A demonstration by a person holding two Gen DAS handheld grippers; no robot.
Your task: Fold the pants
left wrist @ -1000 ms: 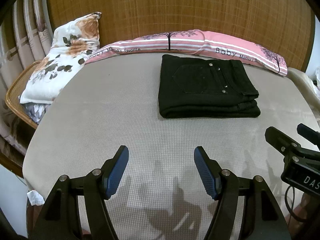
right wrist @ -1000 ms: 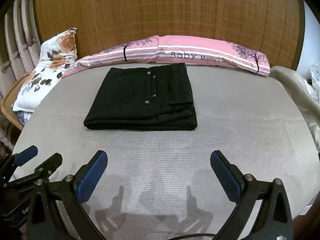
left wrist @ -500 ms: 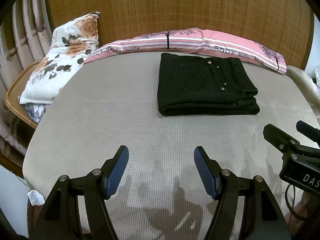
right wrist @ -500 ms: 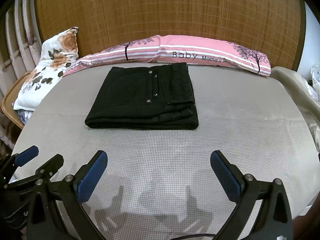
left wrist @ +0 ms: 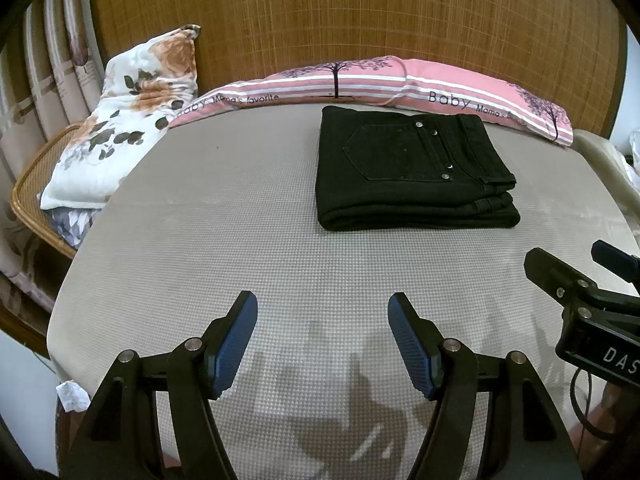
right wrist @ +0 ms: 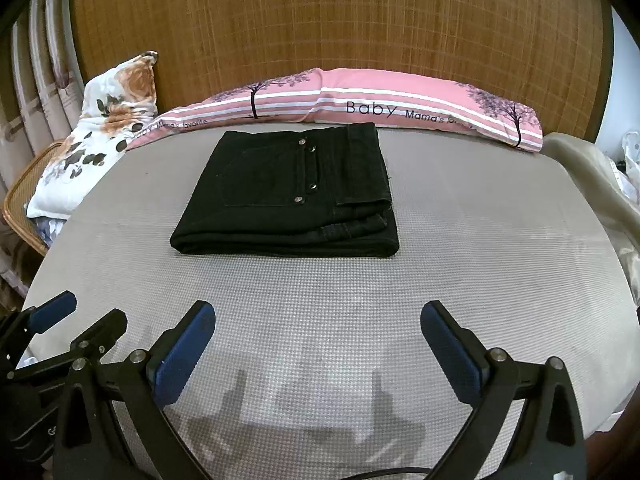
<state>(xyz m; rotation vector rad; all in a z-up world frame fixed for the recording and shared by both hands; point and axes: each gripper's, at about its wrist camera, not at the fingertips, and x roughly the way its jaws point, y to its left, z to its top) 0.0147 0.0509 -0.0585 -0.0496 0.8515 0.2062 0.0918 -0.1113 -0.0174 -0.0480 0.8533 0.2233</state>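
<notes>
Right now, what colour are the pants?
Black, the pants lie folded on the grey mat; the right wrist view shows them best.

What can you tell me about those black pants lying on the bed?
The black pants look like denim, folded into a flat, stacked rectangle with several layers showing at the near edge. A back pocket with small metal rivets faces up, and the waistband sits on the right. They lie flat on the grey textured mattress cover, just in front of the pink striped pillow. Neither gripper touches them.
</notes>
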